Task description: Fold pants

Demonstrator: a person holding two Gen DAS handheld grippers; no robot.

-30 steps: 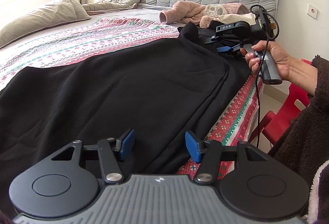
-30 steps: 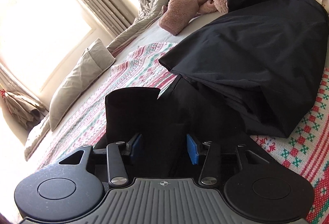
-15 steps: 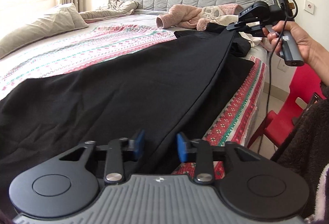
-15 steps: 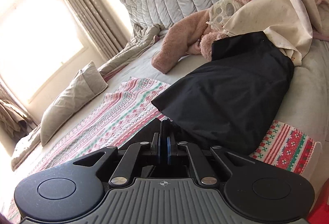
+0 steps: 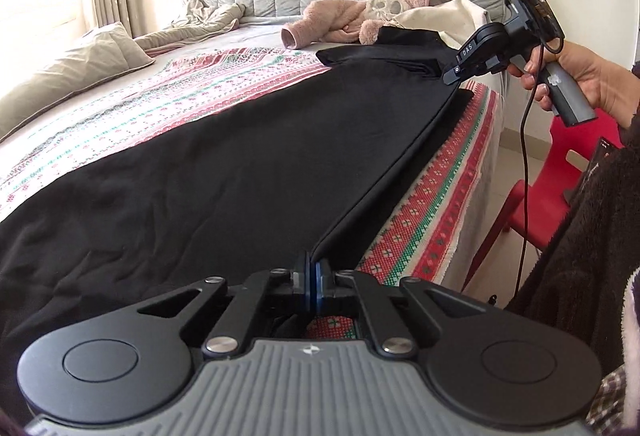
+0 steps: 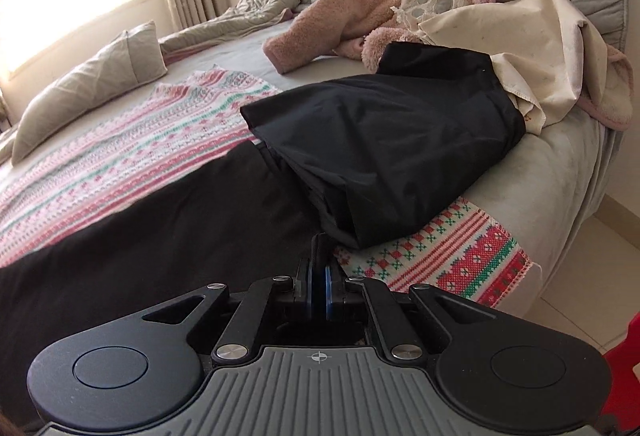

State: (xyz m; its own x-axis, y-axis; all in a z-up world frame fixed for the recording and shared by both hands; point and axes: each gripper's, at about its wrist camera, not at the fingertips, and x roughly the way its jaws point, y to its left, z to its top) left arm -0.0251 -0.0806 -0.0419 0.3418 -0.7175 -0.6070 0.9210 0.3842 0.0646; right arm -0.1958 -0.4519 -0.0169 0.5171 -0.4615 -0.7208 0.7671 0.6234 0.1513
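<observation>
nearby, left tongs [image 5: 311, 270] and right tongs [image 6: 319, 274] pinching black pants [image 5: 240, 164], dark folded garment [image 6: 384, 140] just ahead

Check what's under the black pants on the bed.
The pants lie on a red, green and white patterned blanket, which shows along both sides. Grey sheet appears beyond it. What the cloth covers directly cannot be seen.

pants [image 5: 224, 172] on blanket [image 5: 132, 116] | pillow [image 5: 72, 64] far left | garment heap [image 6: 460, 36] behind, seemingly touching pants
</observation>
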